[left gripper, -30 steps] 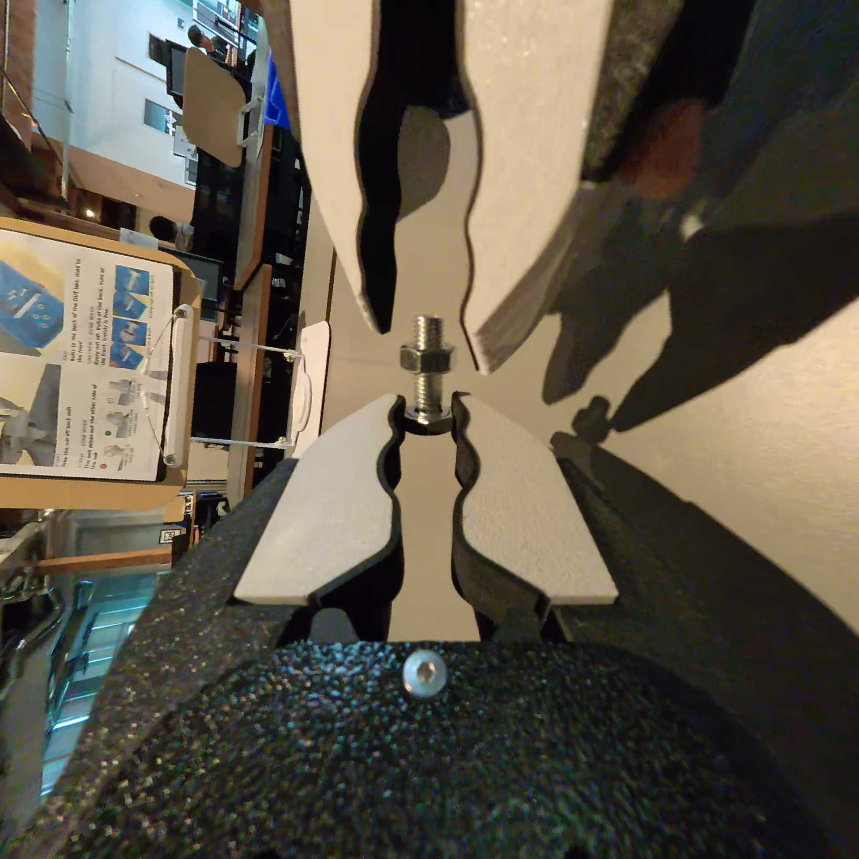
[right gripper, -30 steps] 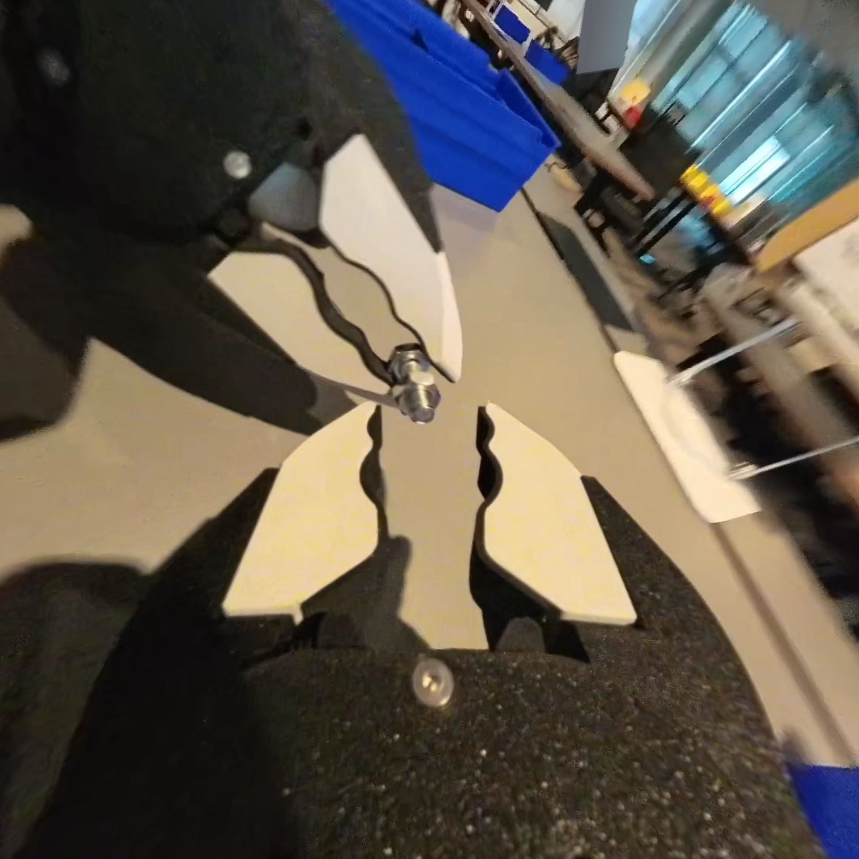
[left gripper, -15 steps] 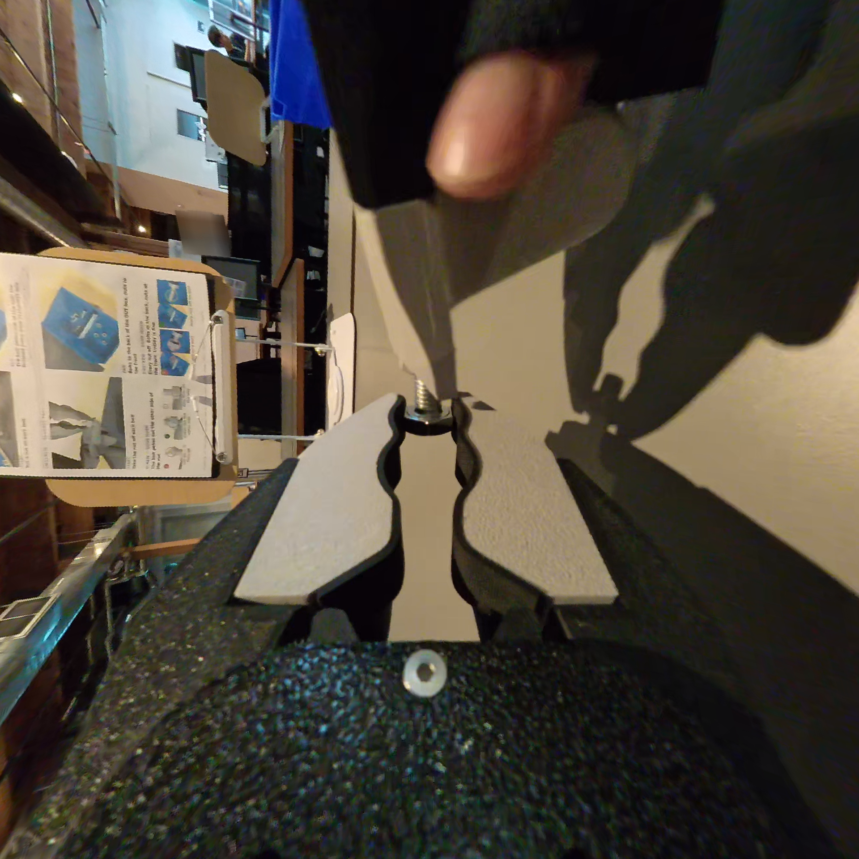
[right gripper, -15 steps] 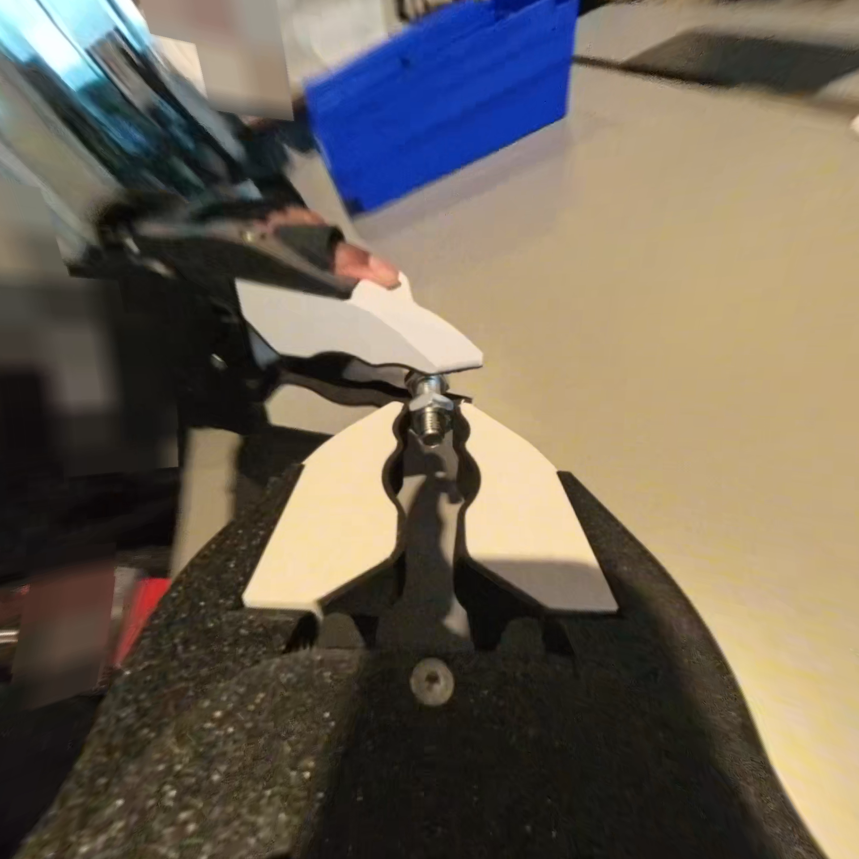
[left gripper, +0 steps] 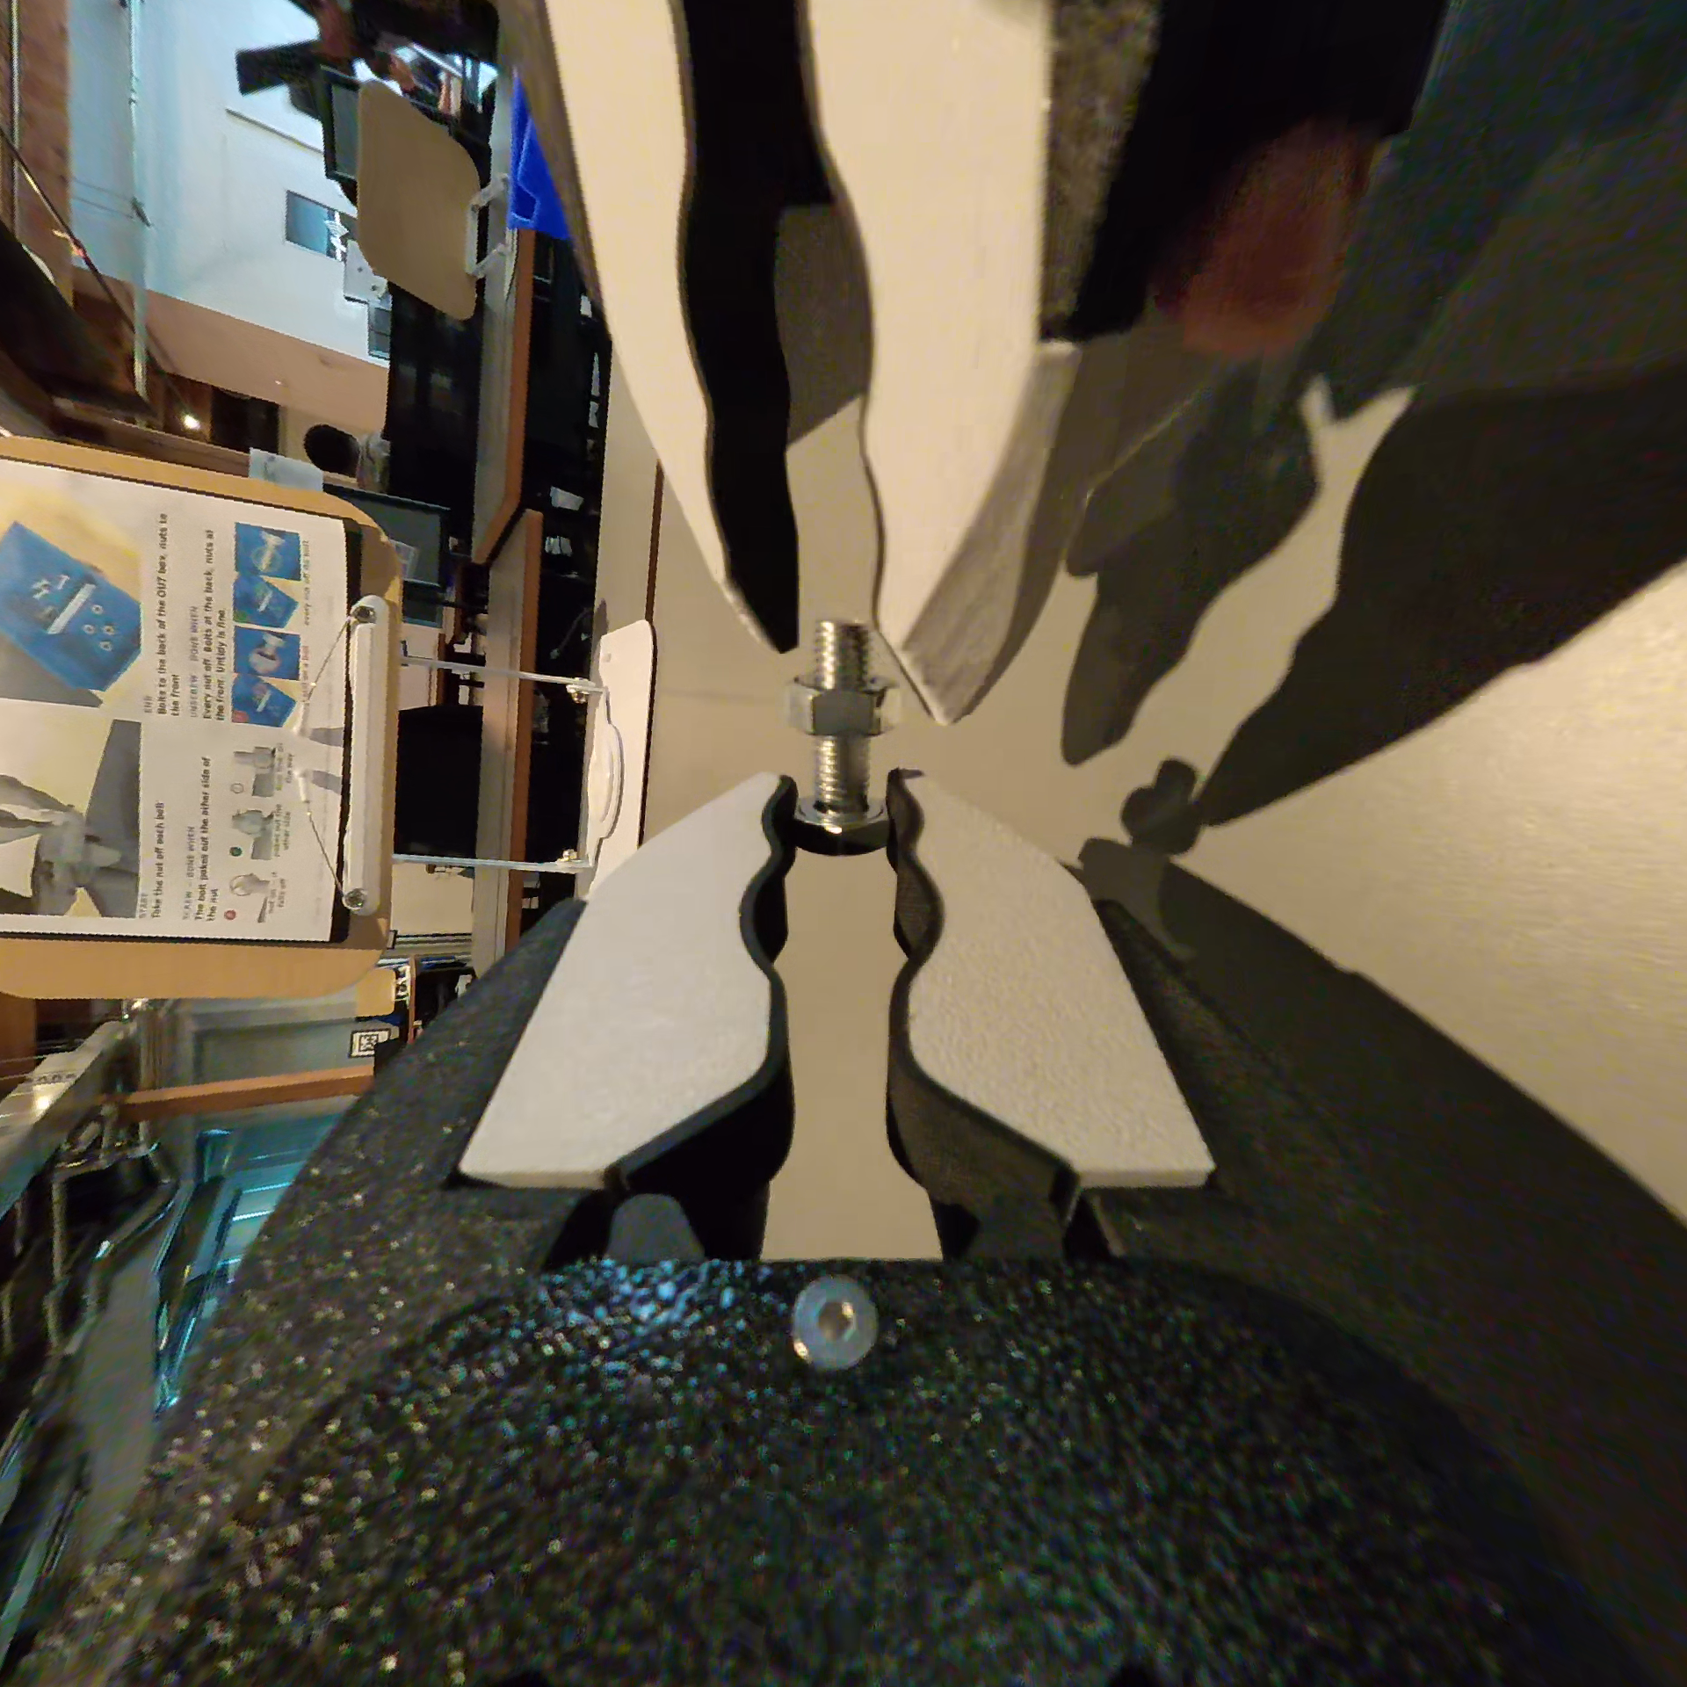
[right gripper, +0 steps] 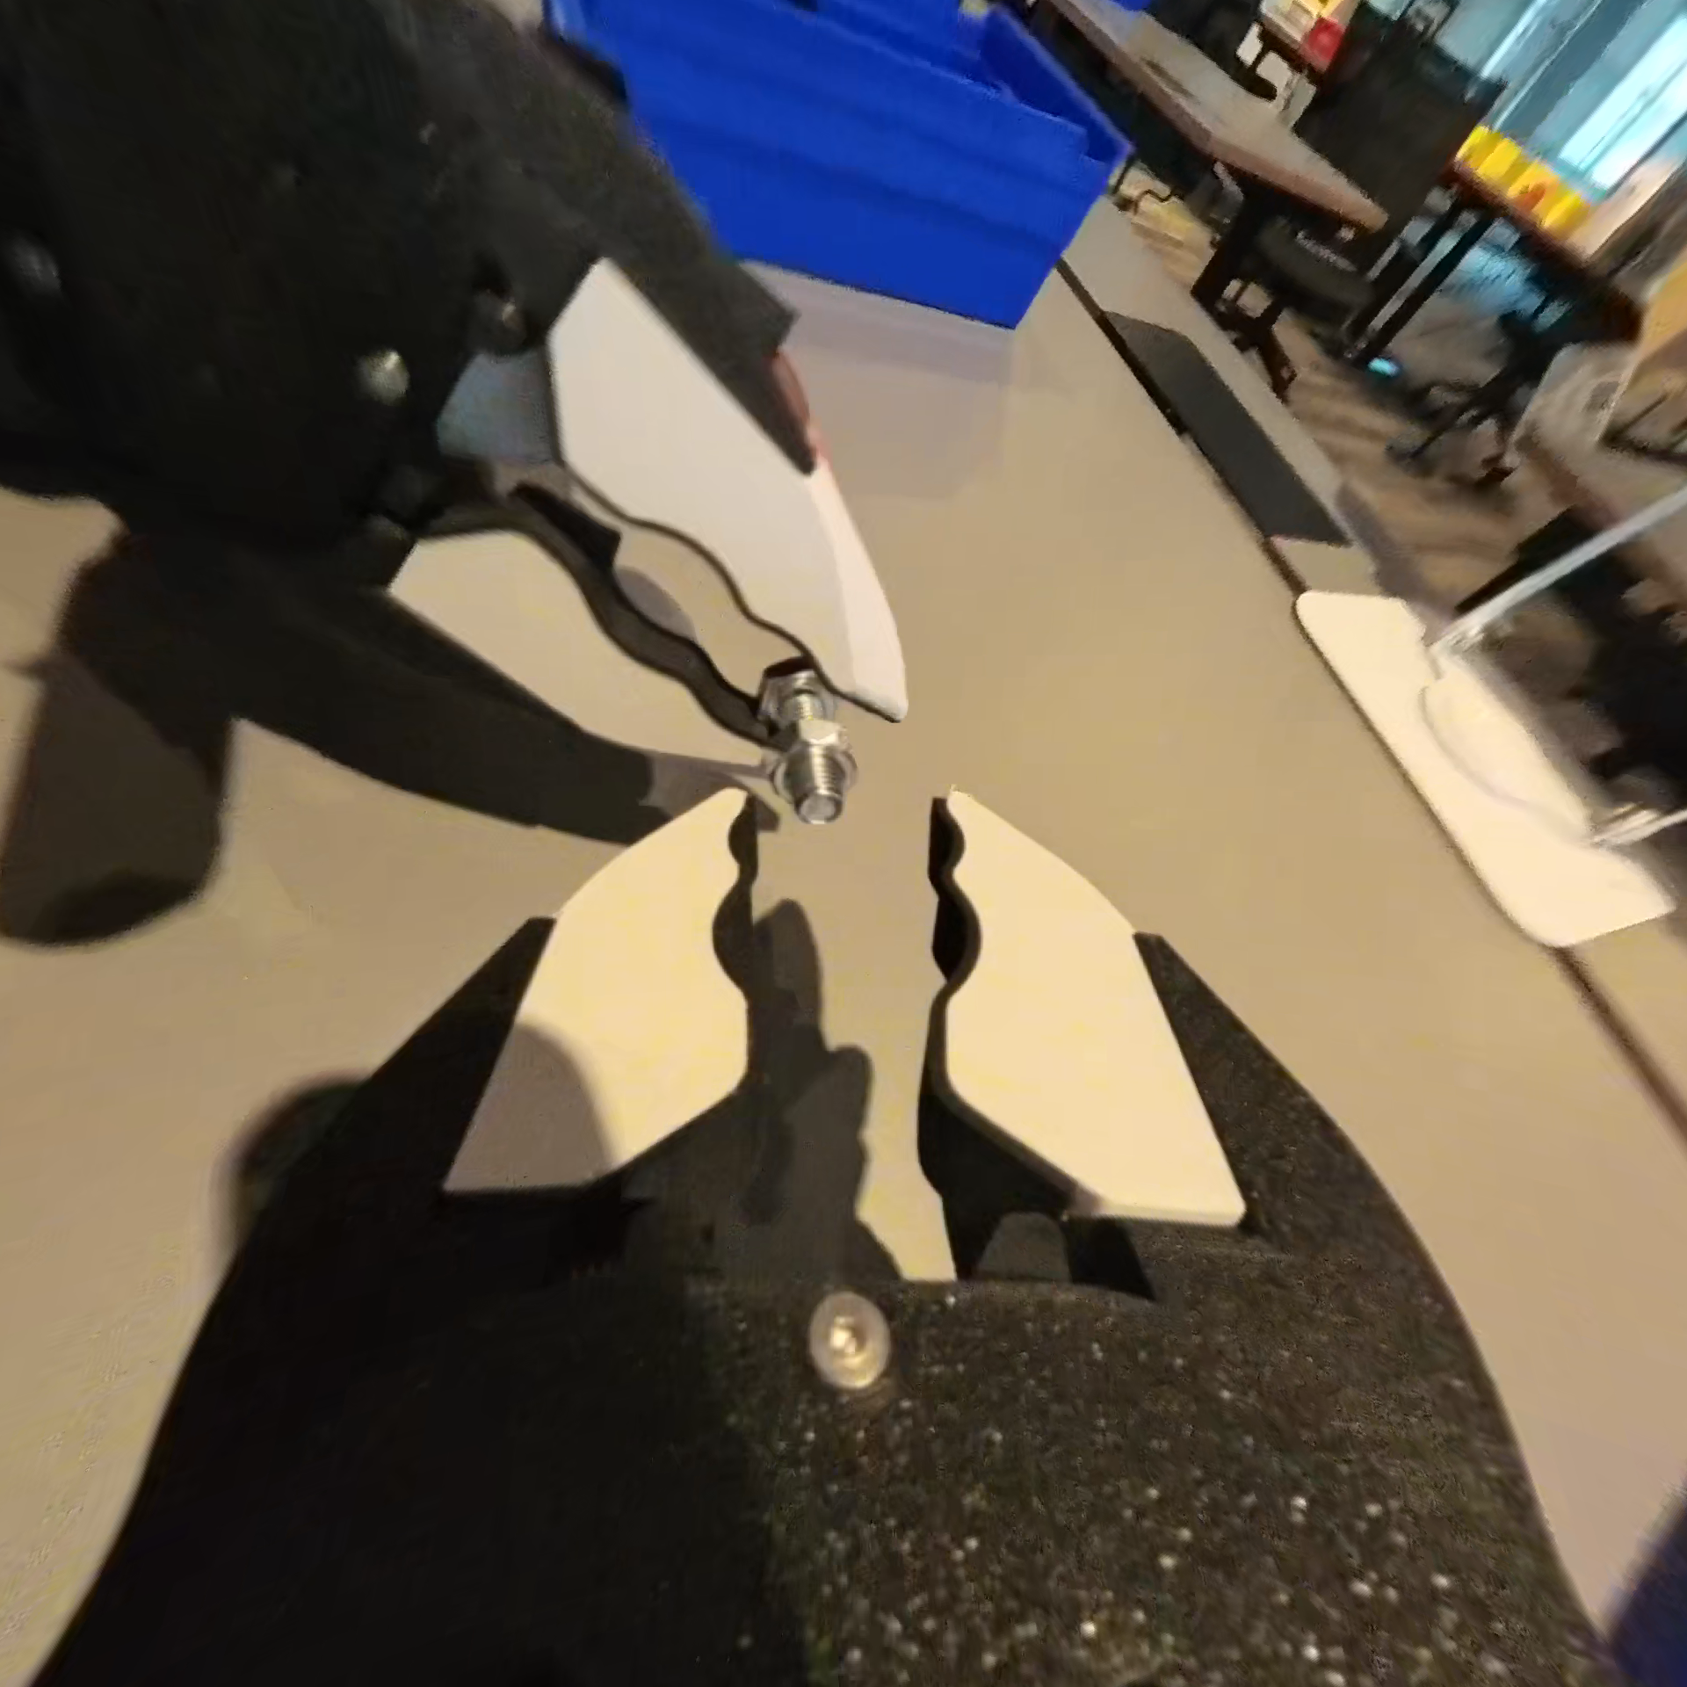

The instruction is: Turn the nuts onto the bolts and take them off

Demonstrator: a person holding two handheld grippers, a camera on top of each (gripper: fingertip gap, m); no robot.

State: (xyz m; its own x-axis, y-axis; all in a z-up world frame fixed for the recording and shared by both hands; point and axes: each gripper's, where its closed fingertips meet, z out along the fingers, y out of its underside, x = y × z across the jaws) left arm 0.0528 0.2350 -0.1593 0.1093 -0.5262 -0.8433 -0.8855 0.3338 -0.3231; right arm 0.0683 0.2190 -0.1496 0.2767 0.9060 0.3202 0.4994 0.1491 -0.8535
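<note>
- Bolt [left gripper: 842, 730] clamped by its head at tips of left gripper [left gripper: 838, 803]; threaded end pointing away from that gripper, above the beige table [left gripper: 1461, 730].
- Nut [left gripper: 843, 707] sitting partway along the bolt's thread, short of the free end.
- Right gripper [right gripper: 844, 803] spread apart, holding nothing; tips just beside bolt's free end, not touching nut.
- Beyond bolt: blue bins [right gripper: 849, 155] at far table edge.
- Right of bolt, right wrist view: white stand base [right gripper: 1461, 776].
- Instruction sheet on board [left gripper: 173, 721] well apart, beside that base.
</note>
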